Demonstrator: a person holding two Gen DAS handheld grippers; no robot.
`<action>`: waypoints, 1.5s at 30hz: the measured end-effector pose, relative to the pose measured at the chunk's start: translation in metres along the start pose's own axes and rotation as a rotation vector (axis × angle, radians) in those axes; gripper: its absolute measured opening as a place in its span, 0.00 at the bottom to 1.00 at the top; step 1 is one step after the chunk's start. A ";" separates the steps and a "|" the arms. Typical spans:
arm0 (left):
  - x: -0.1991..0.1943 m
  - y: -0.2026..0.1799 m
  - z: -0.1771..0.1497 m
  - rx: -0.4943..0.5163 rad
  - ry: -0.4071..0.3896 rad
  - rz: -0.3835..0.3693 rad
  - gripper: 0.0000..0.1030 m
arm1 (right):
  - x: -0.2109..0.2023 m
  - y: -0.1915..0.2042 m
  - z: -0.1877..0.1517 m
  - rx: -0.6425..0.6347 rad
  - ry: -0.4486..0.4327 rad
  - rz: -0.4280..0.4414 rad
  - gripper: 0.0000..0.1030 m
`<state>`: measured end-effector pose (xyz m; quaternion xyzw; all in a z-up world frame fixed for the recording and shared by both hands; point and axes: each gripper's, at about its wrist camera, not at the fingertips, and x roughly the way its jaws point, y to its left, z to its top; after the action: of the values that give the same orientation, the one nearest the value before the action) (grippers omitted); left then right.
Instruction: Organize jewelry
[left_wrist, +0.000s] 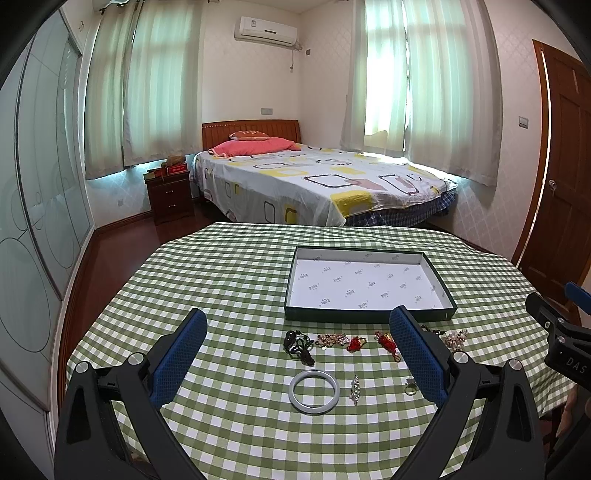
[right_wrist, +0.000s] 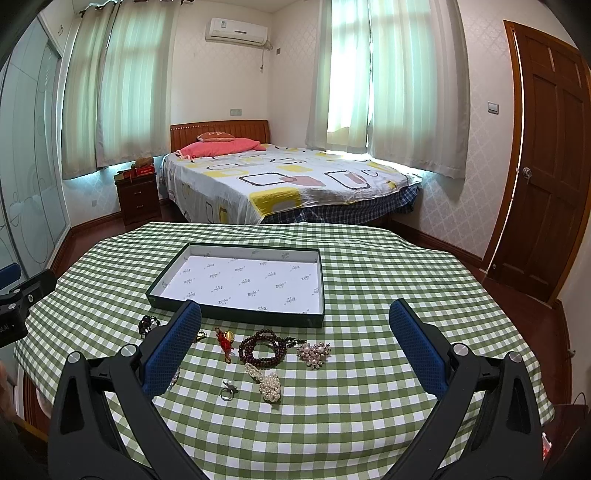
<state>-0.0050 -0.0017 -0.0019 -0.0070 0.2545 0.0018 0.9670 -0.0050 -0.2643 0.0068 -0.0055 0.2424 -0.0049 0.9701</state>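
left tongs: wide open, empty
right tongs: wide open, empty
jewelry: loose, lower centre; bangle, bead string, pearl strand
box: empty, behind
risk: strands likely snag, slip
room: worktop free right

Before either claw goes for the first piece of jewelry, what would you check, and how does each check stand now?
1. Left claw open: ok.
2. Right claw open: ok.
3. Box holds nothing, ready to receive: ok.
4. White bangle lies flat, apart from its neighbours: ok.
5. Dark bead strand free of the pearl brooch: cannot tell, its cord runs right up to it.
6. Ring fully visible: ok from the right view.
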 end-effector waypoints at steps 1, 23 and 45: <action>0.000 0.000 0.000 0.000 0.000 0.000 0.93 | 0.000 0.000 -0.001 0.001 0.000 0.000 0.96; 0.074 0.001 -0.045 0.027 0.208 -0.042 0.93 | 0.063 -0.004 -0.051 0.032 0.135 0.025 0.96; 0.172 0.000 -0.100 0.027 0.441 -0.068 0.93 | 0.135 -0.016 -0.103 0.106 0.326 0.063 0.96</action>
<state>0.0955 -0.0034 -0.1738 -0.0030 0.4595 -0.0357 0.8875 0.0656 -0.2826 -0.1469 0.0540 0.3962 0.0119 0.9165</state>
